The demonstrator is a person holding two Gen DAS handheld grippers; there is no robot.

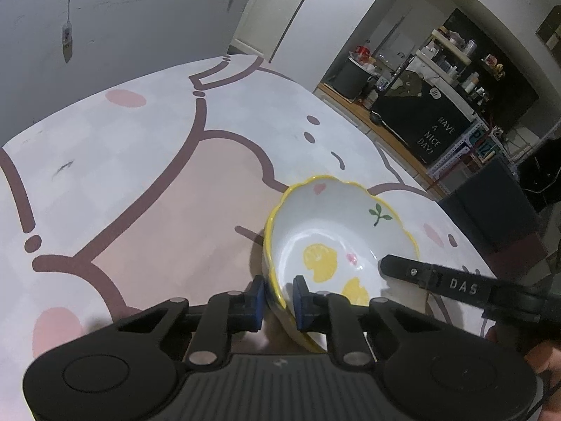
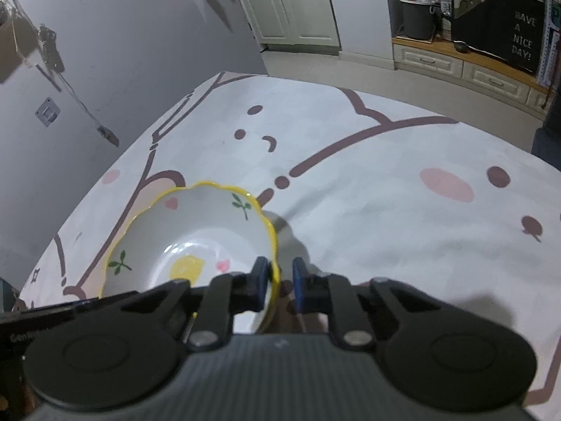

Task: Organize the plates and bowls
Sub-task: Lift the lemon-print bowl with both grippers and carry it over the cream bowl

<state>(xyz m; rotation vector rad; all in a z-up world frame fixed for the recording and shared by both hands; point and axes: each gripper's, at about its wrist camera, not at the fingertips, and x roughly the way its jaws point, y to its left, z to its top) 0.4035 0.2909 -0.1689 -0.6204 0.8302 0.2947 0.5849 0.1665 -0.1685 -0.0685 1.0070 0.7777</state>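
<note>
A white bowl with a wavy yellow rim, lemons, pink hearts and green sprigs painted inside stands on the table. In the left wrist view my left gripper is shut on its near rim, one blue pad inside and one outside. A black finger of the right gripper reaches in over the bowl's right side. In the right wrist view the same bowl lies low and left, and my right gripper is shut on its right rim. A black finger of the left gripper shows at the lower left.
The table wears a white and pink cartoon cloth. A grey wall rises behind it. Beyond the far table edge are cream cabinets and a black "HAVE A NICE DAY" board by cluttered shelves.
</note>
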